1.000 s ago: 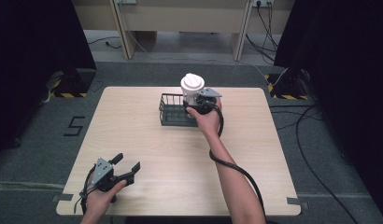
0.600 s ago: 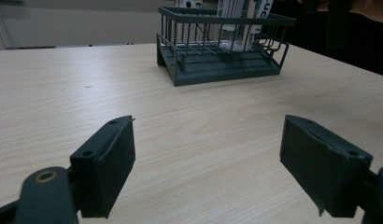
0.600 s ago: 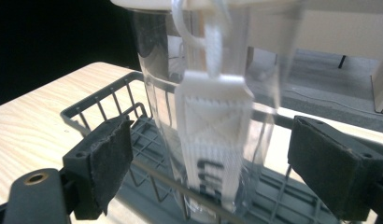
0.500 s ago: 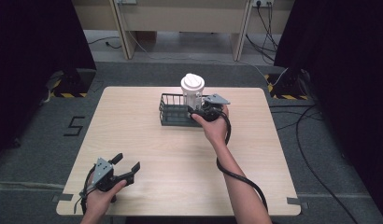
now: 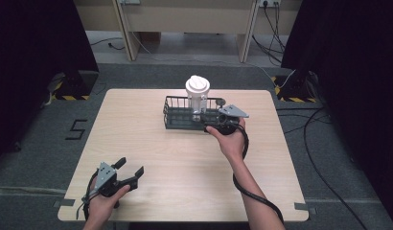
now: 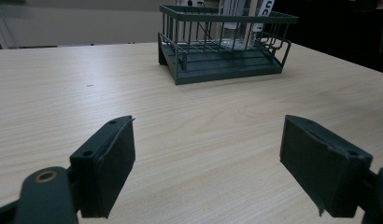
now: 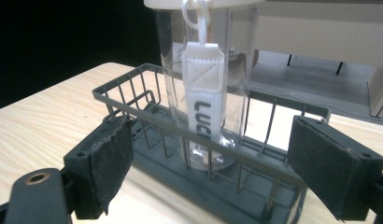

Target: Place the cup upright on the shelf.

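Since a second ago the right gripper [image 5: 214, 116] has drawn back from the bottle [image 5: 198, 95] toward the near right side of the basket [image 5: 178, 115], and its jaws now stand wide with nothing between them. In the right gripper view [image 7: 210, 161] the basket's wire wall [image 7: 147, 112] lies just ahead of the jaws, one jaw close to the wire, and the clear bottle [image 7: 236, 88] stands upright inside, behind the bars, with a white strap [image 7: 202, 88] hanging down its front from the white lid [image 5: 197, 85]. The basket sits on the tabletop [image 5: 137, 134] near the middle of the far edge. The left gripper [image 5: 130, 175] has not moved: it rests by the near left corner, jaws wide and empty, pointing over bare wood toward the basket [image 6: 222, 51].
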The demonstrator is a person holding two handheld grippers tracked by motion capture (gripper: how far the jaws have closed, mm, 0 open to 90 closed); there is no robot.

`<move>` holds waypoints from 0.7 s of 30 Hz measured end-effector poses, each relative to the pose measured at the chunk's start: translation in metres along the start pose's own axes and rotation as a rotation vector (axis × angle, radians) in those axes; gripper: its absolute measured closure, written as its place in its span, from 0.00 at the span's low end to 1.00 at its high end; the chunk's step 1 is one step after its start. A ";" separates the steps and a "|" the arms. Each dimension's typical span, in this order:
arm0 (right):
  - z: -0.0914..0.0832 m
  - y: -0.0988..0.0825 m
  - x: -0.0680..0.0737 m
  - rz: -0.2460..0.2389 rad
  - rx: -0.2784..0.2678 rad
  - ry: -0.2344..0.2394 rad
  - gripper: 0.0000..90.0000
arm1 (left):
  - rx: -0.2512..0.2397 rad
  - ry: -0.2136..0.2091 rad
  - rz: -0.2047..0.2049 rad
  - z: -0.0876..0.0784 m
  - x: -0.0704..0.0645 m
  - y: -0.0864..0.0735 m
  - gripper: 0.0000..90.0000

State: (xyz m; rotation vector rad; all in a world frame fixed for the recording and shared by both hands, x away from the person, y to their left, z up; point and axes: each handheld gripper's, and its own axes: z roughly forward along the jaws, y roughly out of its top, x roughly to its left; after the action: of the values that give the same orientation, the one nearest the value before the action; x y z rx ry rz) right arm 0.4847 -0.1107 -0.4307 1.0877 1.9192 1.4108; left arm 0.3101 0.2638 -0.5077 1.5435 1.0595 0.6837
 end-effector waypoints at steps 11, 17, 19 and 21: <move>-0.024 -0.019 0.001 -0.002 0.014 0.004 0.17 | 0.002 0.002 0.002 -0.001 0.000 0.000 0.19; -0.039 -0.031 -0.002 -0.001 0.023 -0.004 0.17 | 0.003 0.003 0.003 -0.001 -0.001 -0.001 0.19; -0.045 -0.035 -0.004 -0.001 0.026 -0.008 0.17 | 0.005 0.002 0.005 -0.001 -0.001 -0.001 0.19; -0.050 -0.040 -0.005 0.001 0.027 -0.011 0.17 | 0.005 0.002 0.004 -0.001 -0.001 -0.001 0.19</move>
State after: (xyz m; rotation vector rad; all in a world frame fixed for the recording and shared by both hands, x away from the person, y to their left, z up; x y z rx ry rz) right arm 0.4361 -0.1472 -0.4522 1.1072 1.9360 1.3803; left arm 0.3089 0.2630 -0.5082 1.5495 1.0605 0.6854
